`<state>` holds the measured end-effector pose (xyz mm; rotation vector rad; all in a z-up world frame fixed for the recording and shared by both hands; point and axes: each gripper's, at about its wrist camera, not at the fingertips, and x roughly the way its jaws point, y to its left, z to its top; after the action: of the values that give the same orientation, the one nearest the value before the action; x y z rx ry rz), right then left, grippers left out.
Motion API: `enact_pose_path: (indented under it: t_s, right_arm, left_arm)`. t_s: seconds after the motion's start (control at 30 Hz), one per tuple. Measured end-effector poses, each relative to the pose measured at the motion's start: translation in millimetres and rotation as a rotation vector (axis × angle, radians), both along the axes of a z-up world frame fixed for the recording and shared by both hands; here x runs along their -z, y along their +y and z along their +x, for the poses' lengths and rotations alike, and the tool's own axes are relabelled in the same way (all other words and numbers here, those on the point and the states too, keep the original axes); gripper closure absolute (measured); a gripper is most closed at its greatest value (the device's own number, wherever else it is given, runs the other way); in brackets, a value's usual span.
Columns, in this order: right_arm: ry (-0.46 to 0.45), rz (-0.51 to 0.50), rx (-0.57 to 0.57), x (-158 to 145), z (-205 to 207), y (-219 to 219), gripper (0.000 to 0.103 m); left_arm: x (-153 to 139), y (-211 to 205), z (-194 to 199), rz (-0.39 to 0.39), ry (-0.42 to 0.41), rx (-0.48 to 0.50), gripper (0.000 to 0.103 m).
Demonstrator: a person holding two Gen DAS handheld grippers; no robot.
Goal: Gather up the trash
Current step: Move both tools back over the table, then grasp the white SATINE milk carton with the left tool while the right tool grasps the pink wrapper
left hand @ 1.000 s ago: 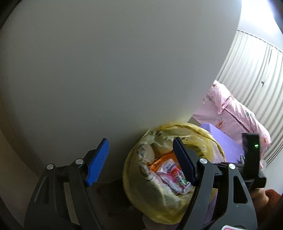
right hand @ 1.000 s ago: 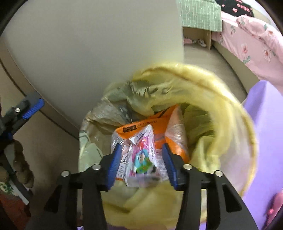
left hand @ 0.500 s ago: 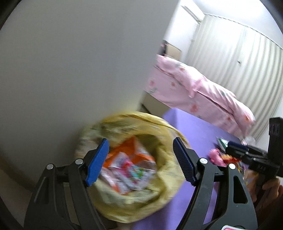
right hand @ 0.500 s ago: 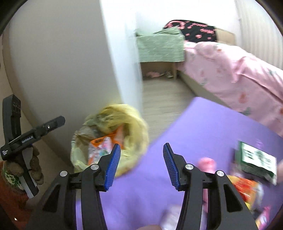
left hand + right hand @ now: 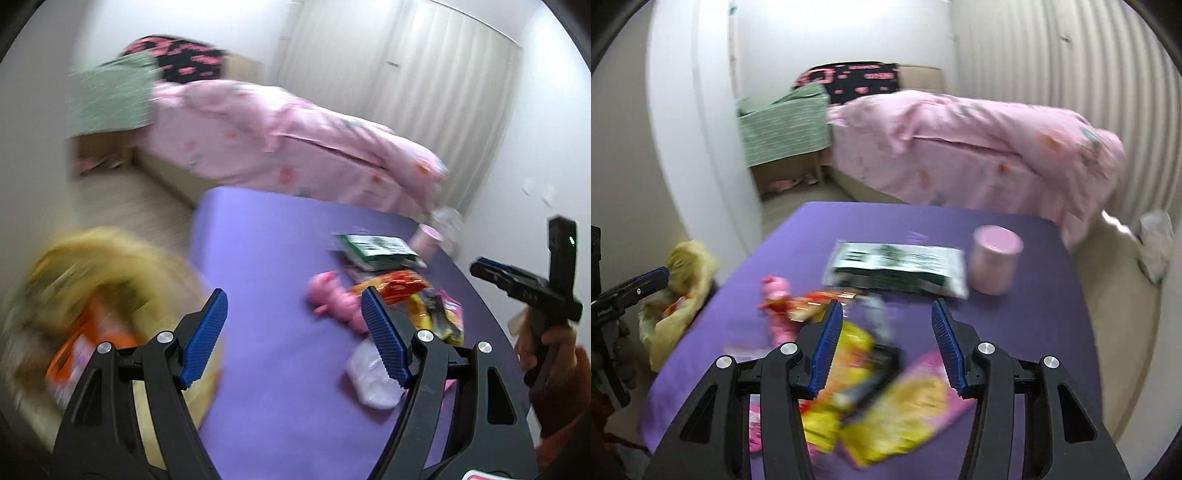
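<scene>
Both grippers empty, jaws spread: right gripper [image 5: 884, 341] hovers over the overlapping yellow snack wrappers [image 5: 886, 410] directly below it, left gripper [image 5: 293, 334] beside the yellow-lined trash bin [image 5: 92, 295]; risk: pinching several slippery wrappers, dropping one.

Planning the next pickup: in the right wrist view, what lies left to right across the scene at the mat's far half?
Yellow trash bag → pink plush toy → green-and-white packet → pink cup → white bag on the floor.
</scene>
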<state>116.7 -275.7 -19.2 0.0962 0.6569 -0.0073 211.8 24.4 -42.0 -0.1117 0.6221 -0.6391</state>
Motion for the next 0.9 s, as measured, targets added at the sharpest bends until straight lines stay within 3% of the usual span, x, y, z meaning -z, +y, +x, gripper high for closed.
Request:
enact_pose_path:
  t_s: [0.17, 0.33, 0.47, 0.6, 0.67, 0.77, 0.9]
  right_arm:
    - [0.012, 0.029, 0.055, 11, -6, -31, 0.056]
    - [0.032, 0.053, 0.065, 24, -14, -43, 0.056]
    - [0.073, 0.034, 0.076, 39, -24, -49, 0.056]
    - [0.111, 0.080, 0.096, 54, -34, -61, 0.056]
    - [0.127, 0.112, 0.106, 60, -38, -67, 0.056]
    - [0.140, 0.134, 0.118, 66, -41, -74, 0.056]
    - [0.158, 0.157, 0.130, 75, -37, -78, 0.056]
  left_arm:
    - [-10, -92, 51, 0.077, -0.052, 0.320, 0.032]
    - [-9, -186, 103, 0.209, -0.012, 0.503, 0.032]
    - [1, -244, 129, 0.358, -0.031, 0.551, 0.032]
    - [24, -280, 142, 0.488, 0.034, 0.648, 0.032]
    - [32, -287, 141, 0.524, 0.085, 0.704, 0.032]
    - [40, -292, 129, 0.608, 0.072, 0.736, 0.032]
    - [51, -297, 132, 0.618, 0.110, 0.685, 0.032]
